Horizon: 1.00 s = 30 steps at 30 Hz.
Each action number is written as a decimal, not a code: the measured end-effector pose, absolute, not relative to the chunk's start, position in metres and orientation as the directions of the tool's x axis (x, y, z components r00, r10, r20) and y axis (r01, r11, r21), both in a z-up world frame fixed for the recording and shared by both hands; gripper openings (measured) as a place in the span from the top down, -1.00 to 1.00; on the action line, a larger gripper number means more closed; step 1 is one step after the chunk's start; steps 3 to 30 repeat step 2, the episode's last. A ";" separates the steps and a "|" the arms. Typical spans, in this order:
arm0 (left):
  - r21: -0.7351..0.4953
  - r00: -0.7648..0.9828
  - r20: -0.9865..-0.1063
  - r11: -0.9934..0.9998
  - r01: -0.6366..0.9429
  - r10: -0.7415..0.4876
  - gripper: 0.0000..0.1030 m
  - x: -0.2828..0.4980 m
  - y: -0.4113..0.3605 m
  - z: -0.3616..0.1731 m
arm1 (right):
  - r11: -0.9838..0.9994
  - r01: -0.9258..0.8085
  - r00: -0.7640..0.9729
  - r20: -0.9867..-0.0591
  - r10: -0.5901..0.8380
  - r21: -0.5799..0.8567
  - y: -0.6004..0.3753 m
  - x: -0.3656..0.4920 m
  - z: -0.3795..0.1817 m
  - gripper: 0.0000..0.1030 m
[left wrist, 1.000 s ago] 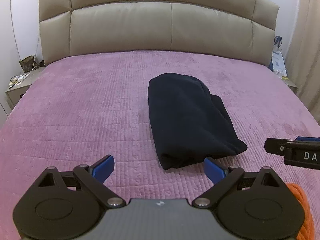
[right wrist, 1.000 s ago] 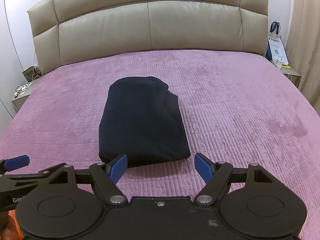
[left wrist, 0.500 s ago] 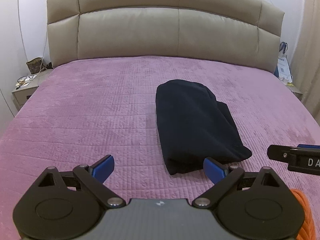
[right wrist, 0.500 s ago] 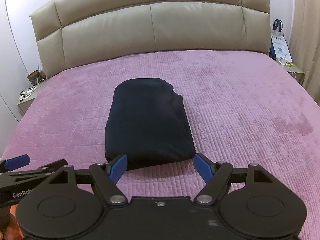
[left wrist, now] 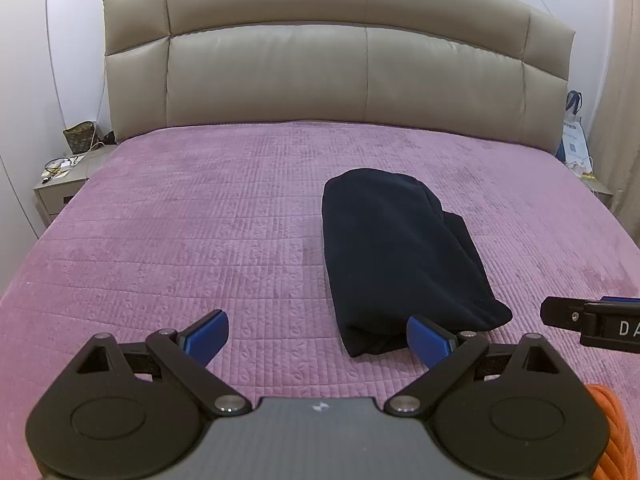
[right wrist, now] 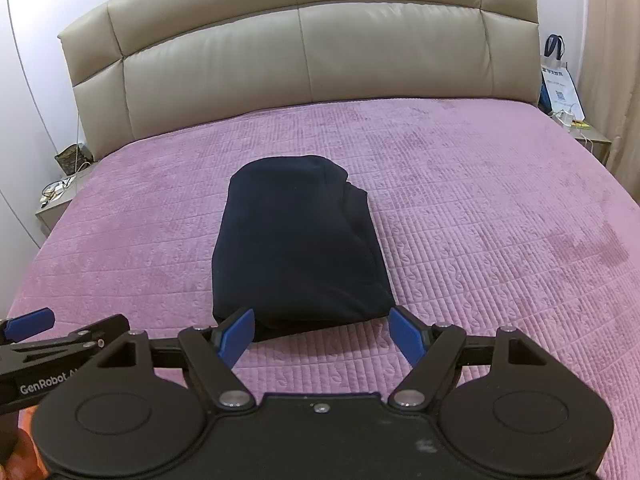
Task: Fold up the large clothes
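Dark garment (right wrist: 300, 244) is laid folded mid-bed (right wrist: 500, 216). Left gripper (left wrist: 316, 336) and right gripper (right wrist: 322, 334) are held wide apart, empty. Folding is judged finished; withdrawal or tidying is called for.

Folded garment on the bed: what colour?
Garment: very dark navy, nearly black, plain with no pattern. Shows best in the right wrist view, lying on the pink quilted bedspread.
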State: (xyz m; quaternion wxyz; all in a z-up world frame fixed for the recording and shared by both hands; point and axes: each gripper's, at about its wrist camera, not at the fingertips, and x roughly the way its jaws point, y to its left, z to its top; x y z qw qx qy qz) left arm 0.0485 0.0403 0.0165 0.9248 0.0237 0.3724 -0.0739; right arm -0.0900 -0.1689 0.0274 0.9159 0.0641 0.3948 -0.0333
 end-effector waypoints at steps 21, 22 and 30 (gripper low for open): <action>-0.008 0.722 -0.681 0.987 0.161 -0.124 -0.89 0.048 0.041 0.016 | 0.989 0.113 0.686 -0.728 -0.009 0.095 -0.169 -0.090 0.027 -0.71; -0.008 0.722 -0.681 0.987 0.161 -0.124 -0.89 0.048 0.041 0.016 | 0.989 0.113 0.686 -0.728 -0.009 0.095 -0.169 -0.090 0.027 -0.71; -0.008 0.722 -0.681 0.987 0.161 -0.124 -0.89 0.048 0.041 0.016 | 0.989 0.113 0.686 -0.728 -0.009 0.095 -0.169 -0.090 0.027 -0.71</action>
